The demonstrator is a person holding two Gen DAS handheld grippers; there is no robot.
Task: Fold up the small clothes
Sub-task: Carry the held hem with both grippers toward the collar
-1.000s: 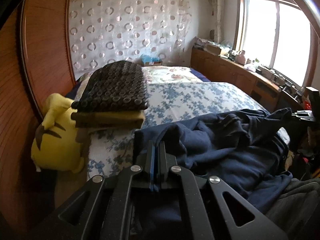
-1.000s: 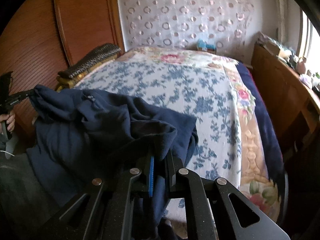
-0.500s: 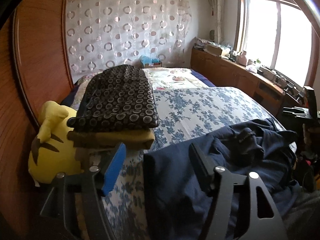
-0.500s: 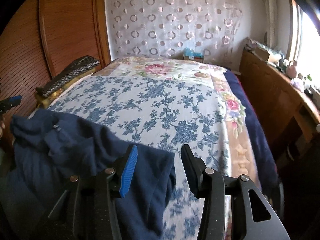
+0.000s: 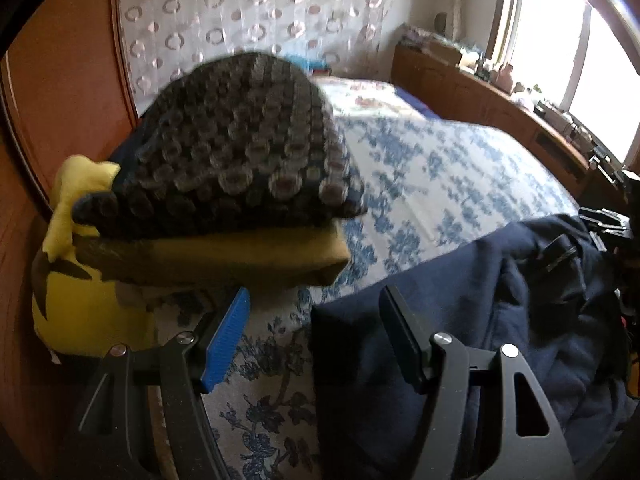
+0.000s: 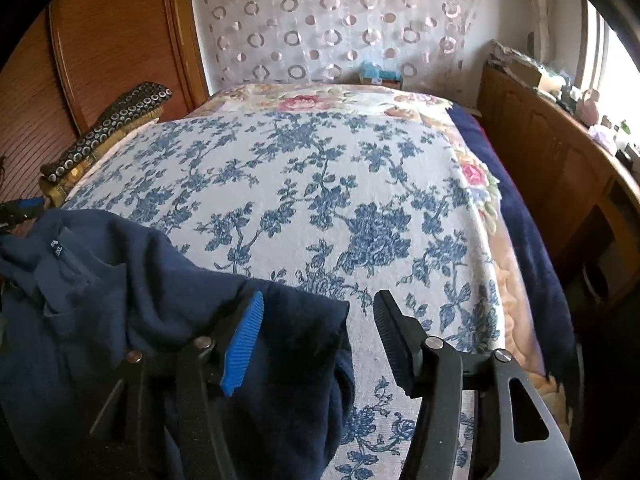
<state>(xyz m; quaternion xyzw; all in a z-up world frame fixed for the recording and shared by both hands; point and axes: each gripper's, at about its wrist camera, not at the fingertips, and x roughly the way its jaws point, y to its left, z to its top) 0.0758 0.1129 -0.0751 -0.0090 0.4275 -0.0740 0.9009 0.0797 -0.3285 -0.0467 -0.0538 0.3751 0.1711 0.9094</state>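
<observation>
Navy garment (image 6: 132,300) lies rumpled across the near edge of the bed (image 6: 320,184), spread between the two tools and partly hanging over the edge. Left gripper (image 5: 314,332): jaws apart, holding nothing, with the garment's left edge between them. Right gripper (image 6: 318,336): jaws apart, empty, with the garment's right corner between them. Judged purpose: cloth laid on the flat bedspread for smoothing before a fold. Folded stack (image 5: 224,200) sits at the bed's left side against a yellow plush (image 5: 76,280), clear of the folding area.
</observation>
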